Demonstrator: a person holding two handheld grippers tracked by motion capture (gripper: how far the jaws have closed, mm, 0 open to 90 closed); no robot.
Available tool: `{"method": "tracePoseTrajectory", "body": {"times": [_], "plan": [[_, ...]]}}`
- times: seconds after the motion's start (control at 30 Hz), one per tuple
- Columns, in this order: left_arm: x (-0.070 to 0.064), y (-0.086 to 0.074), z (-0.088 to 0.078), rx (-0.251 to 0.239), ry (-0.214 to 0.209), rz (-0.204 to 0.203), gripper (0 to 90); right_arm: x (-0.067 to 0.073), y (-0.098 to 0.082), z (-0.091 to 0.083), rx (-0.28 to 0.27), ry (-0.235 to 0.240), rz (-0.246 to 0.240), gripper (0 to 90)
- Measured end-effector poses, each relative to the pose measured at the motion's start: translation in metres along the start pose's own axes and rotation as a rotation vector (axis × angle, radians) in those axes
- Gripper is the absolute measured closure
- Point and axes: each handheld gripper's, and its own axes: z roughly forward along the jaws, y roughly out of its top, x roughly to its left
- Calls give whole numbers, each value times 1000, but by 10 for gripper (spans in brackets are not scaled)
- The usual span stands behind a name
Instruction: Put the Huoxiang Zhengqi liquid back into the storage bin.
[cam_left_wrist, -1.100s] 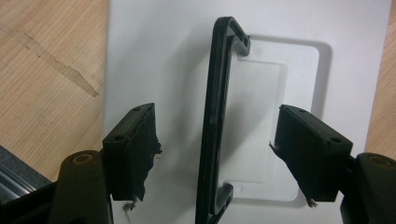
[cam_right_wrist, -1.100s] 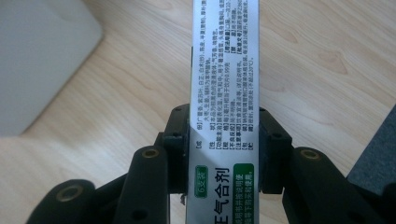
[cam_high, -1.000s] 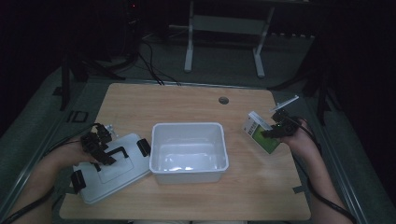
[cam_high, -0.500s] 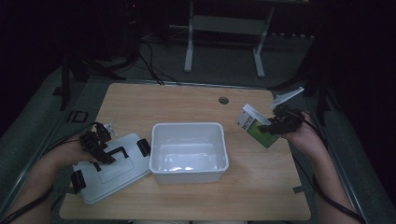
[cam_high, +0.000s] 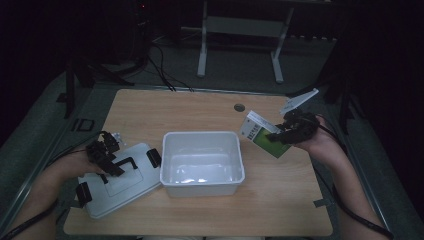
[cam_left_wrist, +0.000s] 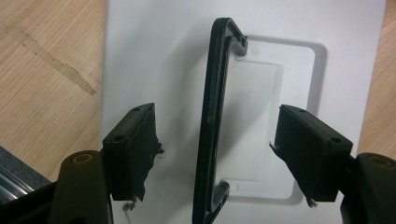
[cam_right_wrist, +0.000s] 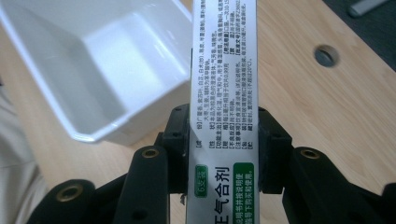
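The right gripper (cam_right_wrist: 224, 149) has its jaws clamped on the narrow sides of a green-and-white carton (cam_high: 264, 135), held up off the bench (cam_high: 280, 200) just to the right of the open white tub (cam_high: 202, 162). The left gripper (cam_left_wrist: 219, 154) hangs over the tub's lid (cam_high: 120, 180), jaws standing apart with the black lid handle (cam_left_wrist: 215, 121) between them, pads touching nothing that I can see. To my eye the packing step is in hand: the carton wants carrying across over the tub's rim, lowering inside and letting go, with the lid to follow. The tub looks empty.
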Motion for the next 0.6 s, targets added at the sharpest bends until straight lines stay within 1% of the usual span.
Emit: {"method": "tracePoseTrajectory", "body": {"times": [0.07, 0.3, 0.4, 0.43, 0.47, 0.53, 0.57, 0.6], "plan": [[0, -1, -1, 1, 2, -1, 299, 6, 7, 2, -2, 13, -29, 634], [0, -2, 0, 3, -3, -2, 299, 22, 24, 6, -9, 45, -81, 633], [-1, -2, 2, 11, -4, 3, 299, 27, 31, 8, -14, 64, -111, 633], [-1, -2, 2, 12, -4, 3, 299, 30, 34, 9, -19, 71, -131, 633], [-1, -3, 3, 11, -6, 1, 299, 31, 36, 10, -19, 81, -141, 633], [-1, -3, 3, 8, -11, 0, 299, 34, 39, 11, -24, 103, -152, 633], [-1, -3, 3, 9, -10, 0, 299, 37, 41, 12, -28, 108, -168, 633], [-1, -3, 3, 9, -10, 0, 299, 37, 41, 12, -28, 108, -168, 633]]}}
